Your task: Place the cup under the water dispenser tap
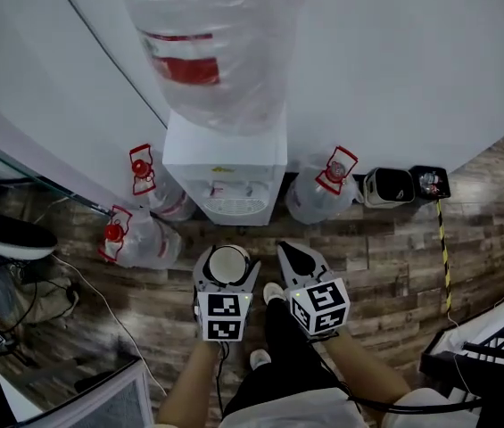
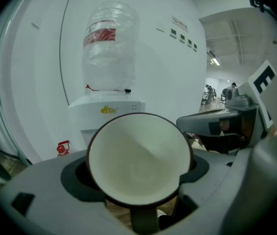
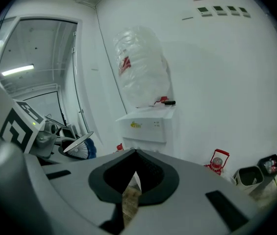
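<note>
A cup (image 2: 137, 159), white inside with a dark rim, sits between the jaws of my left gripper (image 1: 226, 268), which is shut on it; the cup (image 1: 227, 264) faces mouth up in the head view. The white water dispenser (image 1: 225, 166) stands against the wall ahead, its taps (image 1: 231, 188) above a grille tray, with a big clear bottle (image 1: 211, 43) on top. The cup is a short way in front of the dispenser, apart from it. My right gripper (image 1: 298, 259) is beside the left one, jaws shut with nothing between them; the dispenser (image 3: 145, 129) shows ahead of it.
Spare water bottles with red caps lie on the wood floor left (image 1: 144, 230) and right (image 1: 323, 190) of the dispenser. A small bin (image 1: 388, 186) and a black box (image 1: 430, 182) stand by the wall at right. Cables and a chair base (image 1: 11, 266) are at left.
</note>
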Tool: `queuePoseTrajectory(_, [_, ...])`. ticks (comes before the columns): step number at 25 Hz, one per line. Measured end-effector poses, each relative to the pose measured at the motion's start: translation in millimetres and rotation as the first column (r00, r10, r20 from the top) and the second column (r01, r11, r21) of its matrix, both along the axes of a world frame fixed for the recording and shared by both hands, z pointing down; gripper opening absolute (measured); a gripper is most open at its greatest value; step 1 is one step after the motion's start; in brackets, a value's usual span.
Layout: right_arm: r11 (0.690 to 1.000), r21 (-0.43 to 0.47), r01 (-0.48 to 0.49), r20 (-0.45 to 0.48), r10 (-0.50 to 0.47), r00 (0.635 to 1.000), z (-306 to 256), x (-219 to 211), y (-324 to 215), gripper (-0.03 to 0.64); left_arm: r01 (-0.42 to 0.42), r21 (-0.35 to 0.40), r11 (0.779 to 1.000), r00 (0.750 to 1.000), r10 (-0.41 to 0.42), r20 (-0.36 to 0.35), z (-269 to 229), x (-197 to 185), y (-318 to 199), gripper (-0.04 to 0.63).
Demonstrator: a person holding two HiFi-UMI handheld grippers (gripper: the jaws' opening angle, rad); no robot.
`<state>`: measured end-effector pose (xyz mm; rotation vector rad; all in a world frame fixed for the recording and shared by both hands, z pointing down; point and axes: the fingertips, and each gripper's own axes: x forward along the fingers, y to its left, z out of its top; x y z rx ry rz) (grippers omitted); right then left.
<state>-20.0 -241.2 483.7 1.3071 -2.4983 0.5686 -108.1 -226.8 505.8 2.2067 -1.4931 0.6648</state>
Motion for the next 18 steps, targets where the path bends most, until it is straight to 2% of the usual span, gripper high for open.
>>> queuePoseTrajectory(13, [0.996, -0.011, -0.090, 0.006, 0.090, 0.996, 123, 18, -61, 0.020, -0.033, 0.000, 0.999, 0.998, 0.033, 0.048, 123, 4, -77, 0.454])
queuePoseTrajectory(18, [0.996, -0.015, -0.091, 0.006, 0.091, 0.996, 161, 22, -79, 0.020, -0.041, -0.008, 0.999, 0.998, 0.042, 0.049, 159, 10, -94, 0.454])
